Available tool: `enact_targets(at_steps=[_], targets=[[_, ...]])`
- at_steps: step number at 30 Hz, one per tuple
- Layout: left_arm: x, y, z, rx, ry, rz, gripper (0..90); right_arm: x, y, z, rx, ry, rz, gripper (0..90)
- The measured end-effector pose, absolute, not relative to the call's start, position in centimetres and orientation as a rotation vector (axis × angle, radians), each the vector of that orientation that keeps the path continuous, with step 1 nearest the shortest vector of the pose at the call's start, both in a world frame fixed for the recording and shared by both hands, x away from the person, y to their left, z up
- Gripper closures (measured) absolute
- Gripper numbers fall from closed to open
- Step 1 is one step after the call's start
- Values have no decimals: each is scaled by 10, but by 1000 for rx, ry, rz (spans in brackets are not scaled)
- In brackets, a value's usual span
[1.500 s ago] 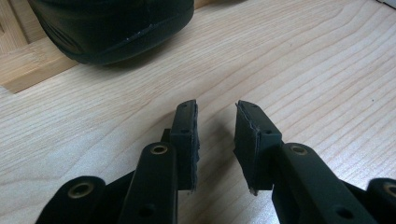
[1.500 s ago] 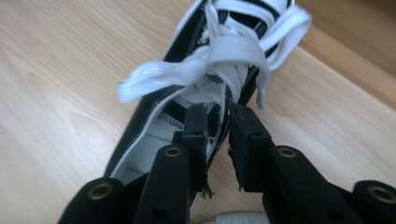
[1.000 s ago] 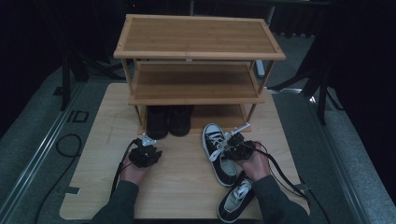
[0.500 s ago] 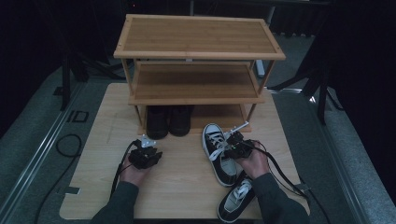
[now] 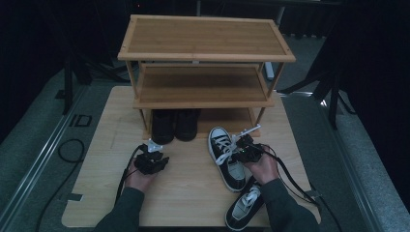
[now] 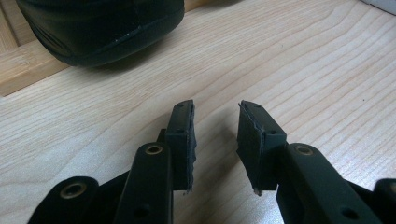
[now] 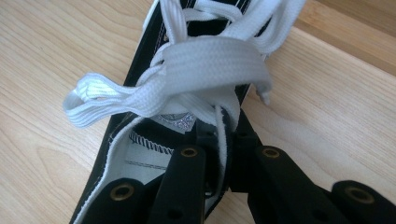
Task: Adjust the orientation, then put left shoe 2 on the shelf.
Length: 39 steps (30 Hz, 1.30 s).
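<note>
**Right tongs clamped on sneaker collar, left tongs idle**

Left tongs point(image 5: 153, 155): on the surface point(image 5: 193, 193) at about 7 o'clock from the shoe rack point(image 5: 205, 53). Jaws stand apart with nothing between them and have just been opening a bit further. Left gripper view: bare wood under the pads point(image 6: 184, 140), toe of a black shoe point(image 6: 102, 28) at 11 o'clock, resting against the rack's bottom rail.

Pair of black shoes point(image 5: 174, 124): side by side on the rack's lowest shelf, left half, toes toward the person.

Sneaker point(image 5: 226, 157): black with white laces and white toe cap, flat on the surface at 5 o'clock from the rack, toe pointing at the rack, just in front of its bottom rail.

Right tongs point(image 5: 243, 151): at the sneaker's right side, jaws have just closed. Right gripper view: pads together on the collar edge of the sneaker point(image 7: 140, 154), 1 inside the opening, 1 outside; white laces point(image 7: 187, 70) loop loose at 12 o'clock.

2nd sneaker point(image 5: 244, 208): same type, at 6 o'clock from the 1st, near the surface's front edge, partly under the right sleeve, toe angled to 7 o'clock.
</note>
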<state>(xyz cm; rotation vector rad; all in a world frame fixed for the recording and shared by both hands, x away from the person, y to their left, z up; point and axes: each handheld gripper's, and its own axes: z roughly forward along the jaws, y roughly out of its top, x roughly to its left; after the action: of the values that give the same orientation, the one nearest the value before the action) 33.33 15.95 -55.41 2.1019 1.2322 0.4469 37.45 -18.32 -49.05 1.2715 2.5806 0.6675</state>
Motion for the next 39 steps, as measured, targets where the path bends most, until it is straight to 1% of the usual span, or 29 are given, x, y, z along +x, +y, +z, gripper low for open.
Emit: enact_targets(at_steps=[6, 16, 26, 33, 39], targets=[[334, 159, -554, 2102, 1231, 444, 652, 376, -185, -485, 1294, 2556, 717, 873], [332, 156, -551, 2097, 1262, 463, 641, 377, -195, -467, 1260, 2549, 776, 873], [328, 138, -541, 2110, 1180, 470, 643, 379, -197, -450, 1184, 2585, 768, 874], [332, 123, -533, 2110, 1127, 468, 650, 381, -202, -433, 1133, 2586, 770, 876], [346, 101, -528, 2118, 1073, 465, 698, 382, -209, -424, 1125, 2589, 793, 878]])
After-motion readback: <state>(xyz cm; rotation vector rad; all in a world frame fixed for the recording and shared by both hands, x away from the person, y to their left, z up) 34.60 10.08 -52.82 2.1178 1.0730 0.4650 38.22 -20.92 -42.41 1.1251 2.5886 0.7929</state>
